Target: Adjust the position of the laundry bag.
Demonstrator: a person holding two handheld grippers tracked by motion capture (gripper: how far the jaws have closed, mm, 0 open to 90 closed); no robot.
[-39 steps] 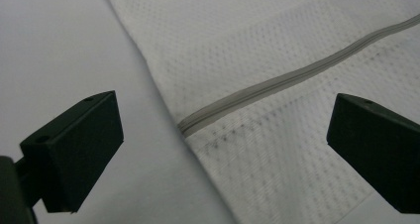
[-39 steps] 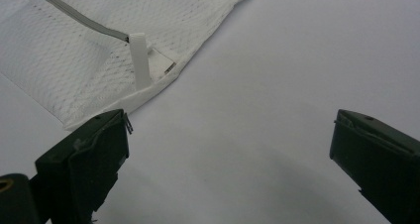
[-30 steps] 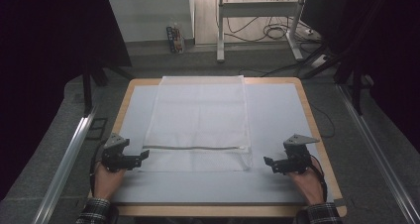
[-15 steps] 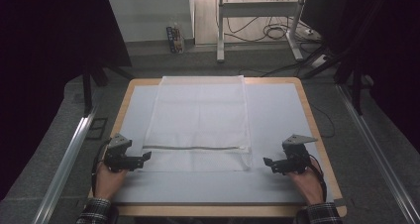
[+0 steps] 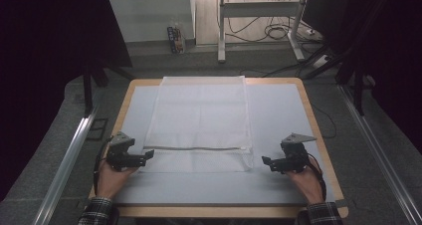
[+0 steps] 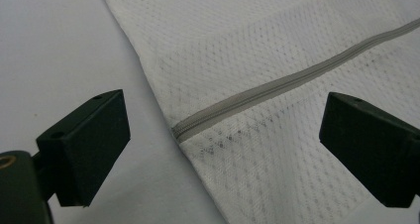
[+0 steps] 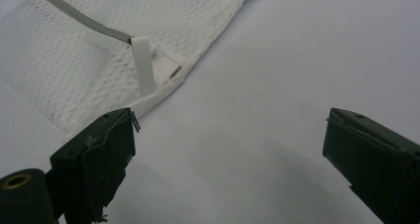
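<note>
A white mesh laundry bag (image 5: 199, 120) lies flat on the pale mat, its grey zipper (image 5: 196, 148) running across near the front edge. My left gripper (image 5: 146, 156) hovers at the bag's front left corner, jaws open, and the left gripper view has the zipper's end (image 6: 179, 131) and the bag's edge between them. My right gripper (image 5: 266, 163) is open just off the front right corner. In the right gripper view the mesh bag's corner (image 7: 163, 85) with a white pull tab (image 7: 143, 65) lies ahead of the left jaw, bare mat between the jaws.
The mat covers a wooden-edged table (image 5: 318, 135). Metal rails (image 5: 69, 155) run along both sides on the grey floor. A table frame with cables (image 5: 278, 26) stands beyond the far edge. Bare mat lies right and left of the bag.
My left gripper has edged right, up to the bag's front left corner. The right gripper has barely moved. The bag lies as before.
</note>
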